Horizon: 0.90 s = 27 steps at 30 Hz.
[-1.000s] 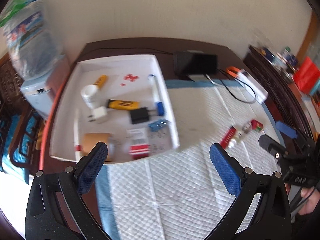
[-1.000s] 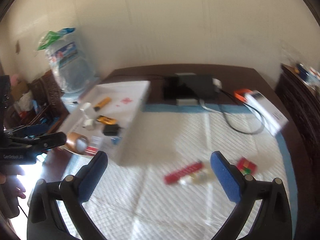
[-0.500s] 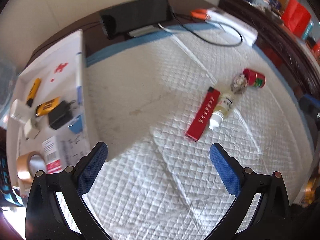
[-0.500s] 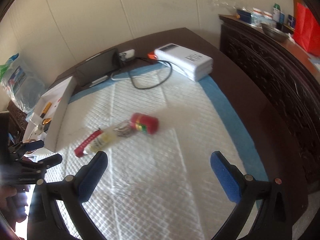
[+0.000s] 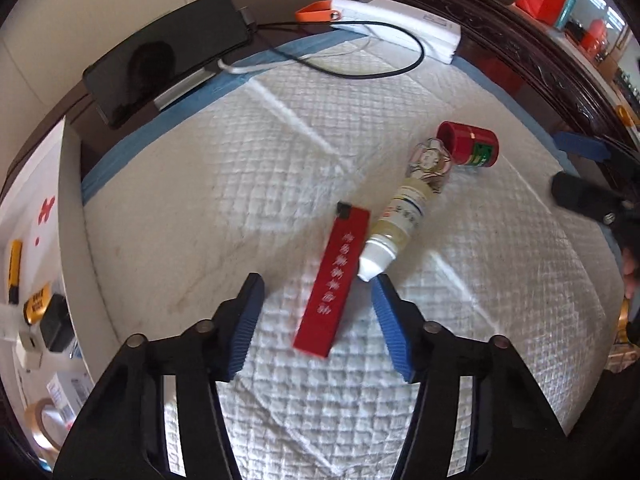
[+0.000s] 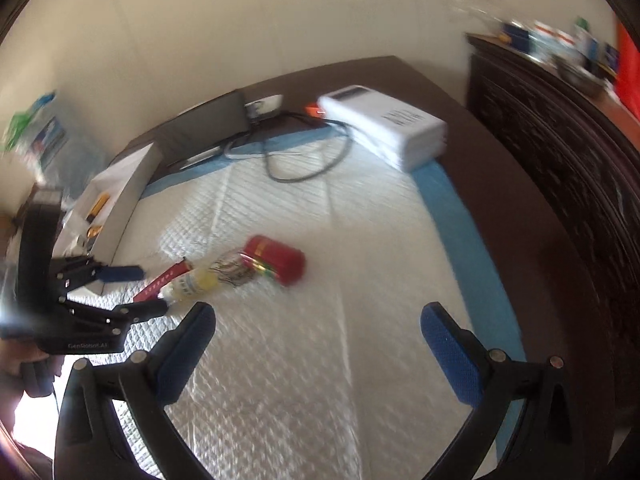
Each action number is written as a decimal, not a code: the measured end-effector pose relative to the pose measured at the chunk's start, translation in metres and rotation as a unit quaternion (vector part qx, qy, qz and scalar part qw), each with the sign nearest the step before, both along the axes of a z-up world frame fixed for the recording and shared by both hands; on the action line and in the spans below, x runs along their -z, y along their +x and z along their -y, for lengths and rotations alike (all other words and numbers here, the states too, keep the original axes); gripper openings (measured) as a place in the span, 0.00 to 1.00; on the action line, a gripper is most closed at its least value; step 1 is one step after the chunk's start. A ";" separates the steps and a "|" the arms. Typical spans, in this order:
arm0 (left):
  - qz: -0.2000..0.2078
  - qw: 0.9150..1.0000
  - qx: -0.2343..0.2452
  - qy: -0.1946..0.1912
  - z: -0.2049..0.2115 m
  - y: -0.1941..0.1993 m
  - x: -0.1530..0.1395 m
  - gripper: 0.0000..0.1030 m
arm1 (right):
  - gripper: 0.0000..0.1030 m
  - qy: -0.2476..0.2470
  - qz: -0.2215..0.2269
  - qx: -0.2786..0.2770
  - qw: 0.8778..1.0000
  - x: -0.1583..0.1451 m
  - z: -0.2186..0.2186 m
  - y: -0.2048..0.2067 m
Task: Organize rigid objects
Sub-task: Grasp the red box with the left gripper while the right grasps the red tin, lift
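I note a white quilted pad (image 5: 240, 184) on a dark table (image 6: 500, 168). My left gripper (image 5: 318, 304) is closing around the red strip (image 5: 334, 280), untouched; right gripper (image 6: 318, 344) apart.

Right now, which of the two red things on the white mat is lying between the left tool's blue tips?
The flat red strip with white lettering; the closing left tool straddles it without touching. The round red canister lies farther off.

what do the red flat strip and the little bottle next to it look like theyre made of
Red strip: probably stiff card or plastic, matte, flat with printed white characters. Small bottle: looks like translucent plastic with yellowish liquid showing through, a paper label and an opaque white cap.
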State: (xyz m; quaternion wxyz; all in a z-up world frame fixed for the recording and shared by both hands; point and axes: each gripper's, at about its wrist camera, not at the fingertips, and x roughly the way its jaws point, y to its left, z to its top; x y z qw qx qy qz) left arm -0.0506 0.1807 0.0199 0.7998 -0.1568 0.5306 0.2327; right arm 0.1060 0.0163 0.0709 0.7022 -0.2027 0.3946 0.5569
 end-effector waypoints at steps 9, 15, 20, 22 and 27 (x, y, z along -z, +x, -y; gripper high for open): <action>0.012 1.000 -0.015 -0.022 -0.012 0.002 -0.001 0.17 | 0.86 -0.030 0.086 -0.065 0.994 0.022 -0.042 -0.014; 0.017 1.000 -0.019 -0.014 -0.009 -0.003 -0.001 0.17 | 0.69 -0.041 0.100 -0.094 0.990 0.035 -0.052 -0.013; 0.030 0.998 -0.048 -0.021 -0.009 -0.015 -0.002 0.16 | 0.34 -0.043 0.108 -0.114 0.987 0.031 -0.055 -0.023; 0.037 0.997 -0.059 -0.022 -0.008 -0.022 -0.006 0.16 | 0.34 -0.041 0.081 -0.109 0.990 0.028 -0.050 -0.020; 0.090 0.991 -0.096 -0.009 -0.010 -0.052 -0.046 0.16 | 0.34 0.005 0.071 -0.097 0.993 -0.006 -0.031 -0.023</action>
